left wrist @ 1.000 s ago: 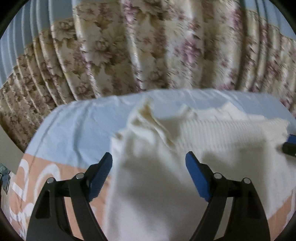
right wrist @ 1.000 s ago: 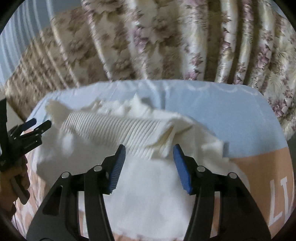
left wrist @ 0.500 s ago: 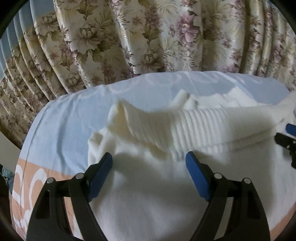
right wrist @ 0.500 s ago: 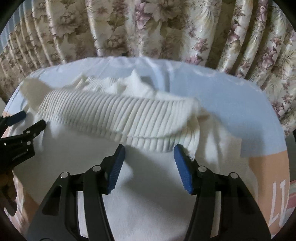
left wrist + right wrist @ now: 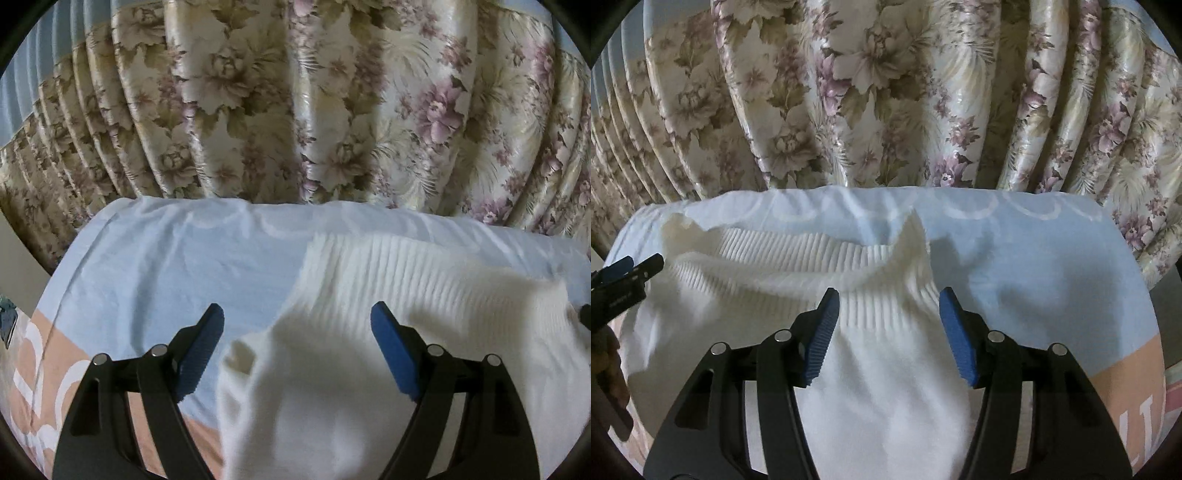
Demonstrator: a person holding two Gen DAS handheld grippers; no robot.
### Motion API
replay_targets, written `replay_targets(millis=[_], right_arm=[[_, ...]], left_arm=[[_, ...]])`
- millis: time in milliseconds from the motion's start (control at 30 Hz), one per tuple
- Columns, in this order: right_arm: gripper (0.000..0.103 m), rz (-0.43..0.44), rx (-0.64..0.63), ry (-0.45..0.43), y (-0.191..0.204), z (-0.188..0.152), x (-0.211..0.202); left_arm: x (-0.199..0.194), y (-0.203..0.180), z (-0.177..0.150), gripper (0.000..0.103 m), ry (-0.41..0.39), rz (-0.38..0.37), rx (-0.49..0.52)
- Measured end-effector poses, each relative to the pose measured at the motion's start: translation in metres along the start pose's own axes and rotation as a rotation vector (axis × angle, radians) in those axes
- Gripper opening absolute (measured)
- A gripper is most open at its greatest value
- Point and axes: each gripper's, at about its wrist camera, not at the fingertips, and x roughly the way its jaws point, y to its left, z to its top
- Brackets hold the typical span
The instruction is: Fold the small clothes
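A cream-white knitted garment with a ribbed band (image 5: 798, 266) lies spread on the pale blue sheet (image 5: 1027, 266) before the flowered curtain (image 5: 295, 103), both the left gripper (image 5: 297, 334) and right gripper (image 5: 886, 328) hovering above it, jaws apart, gripping nothing, the right's just widening.

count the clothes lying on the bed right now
1: a white garment with a ribbed band, spread across the bed sheet below both hand-held grippers. More could lie outside the views.
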Motion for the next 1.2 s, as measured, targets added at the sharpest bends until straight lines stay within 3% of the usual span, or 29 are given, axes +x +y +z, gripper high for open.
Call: replay_targets(millis=[233,433,733,900,933,1067,1200], right_arm=[[0.063,0.006,0.048,-0.030,-0.038,-0.017,-0.028],[0.070,0.085,0.122,0.005,-0.077,-0.052,-0.037],[0.070,0.154,0.216,0.092,-0.091,-0.099,-0.020],[0.075,0.201,0.234,0.073,-0.089,-0.100,-0.015],[0.073,0.209,0.220,0.073,-0.087,-0.099,-0.013],[0.035,0.257,0.186,0.069,-0.074,-0.093,-0.009],[0.024,0.220,0.166,0.040,-0.070,-0.091,-0.014]], left_arm=[[-0.032,0.003,-0.025,0.082,-0.055,-0.060,0.027],[-0.063,-0.013,-0.049,0.082,-0.090,-0.114,0.045],[-0.080,-0.040,-0.076,0.083,-0.078,-0.173,0.074],[-0.074,-0.042,-0.085,0.083,-0.061,-0.160,0.077],[-0.073,-0.041,-0.086,0.082,-0.057,-0.156,0.074],[-0.065,-0.036,-0.090,0.083,-0.038,-0.138,0.059],[-0.061,-0.033,-0.090,0.083,-0.024,-0.134,0.052]])
